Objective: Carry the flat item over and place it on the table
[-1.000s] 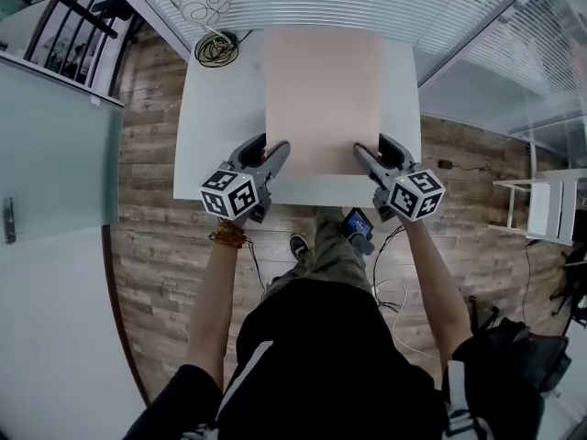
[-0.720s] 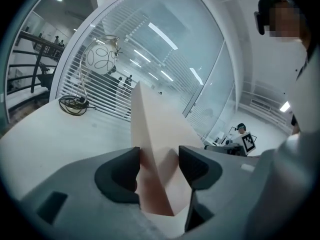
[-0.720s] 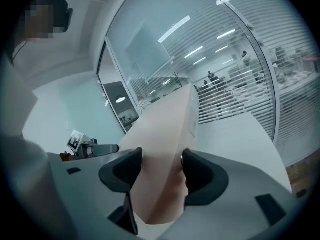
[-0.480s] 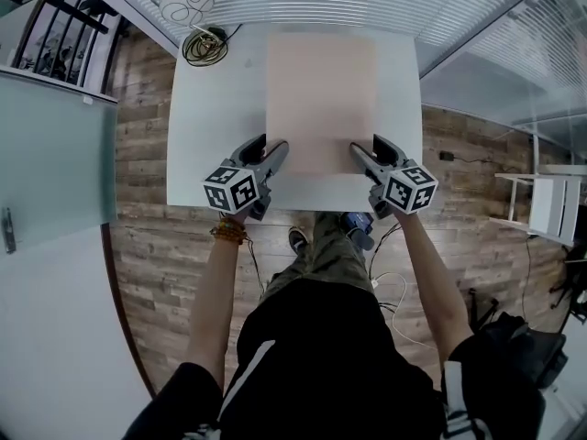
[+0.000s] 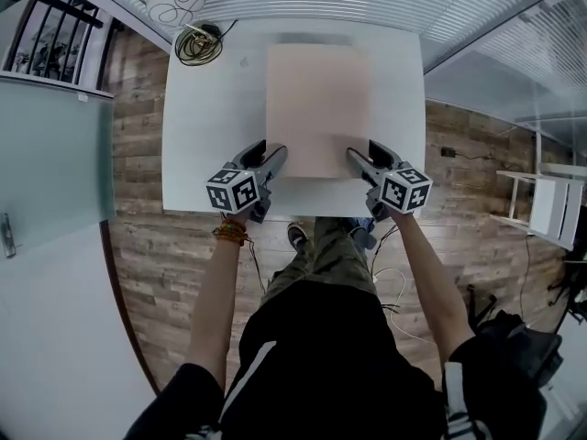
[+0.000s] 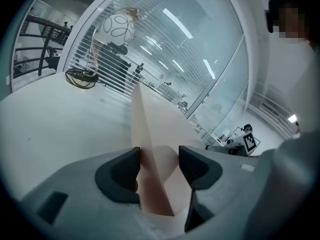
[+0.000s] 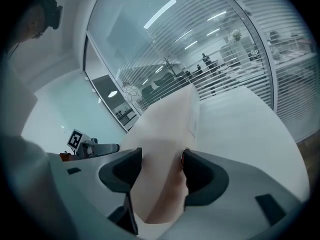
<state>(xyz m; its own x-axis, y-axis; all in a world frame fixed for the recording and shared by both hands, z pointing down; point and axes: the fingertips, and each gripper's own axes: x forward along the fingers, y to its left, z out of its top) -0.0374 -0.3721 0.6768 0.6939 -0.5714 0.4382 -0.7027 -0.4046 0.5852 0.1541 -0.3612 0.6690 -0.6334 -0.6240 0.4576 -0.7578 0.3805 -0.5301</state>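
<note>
Holding a pale pink flat sheet (image 5: 318,108) over the white table (image 5: 202,108), its long axis running away from me. It lies straight ahead of both jaws, seemingly just above the tabletop. My left gripper (image 5: 273,154) and right gripper (image 5: 356,157) each pinch a near corner, forearms parallel and evenly extended.

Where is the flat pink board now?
In the head view, the flat pink board is over the middle of the white table, gripped at its near corners by the left gripper and right gripper.
</note>
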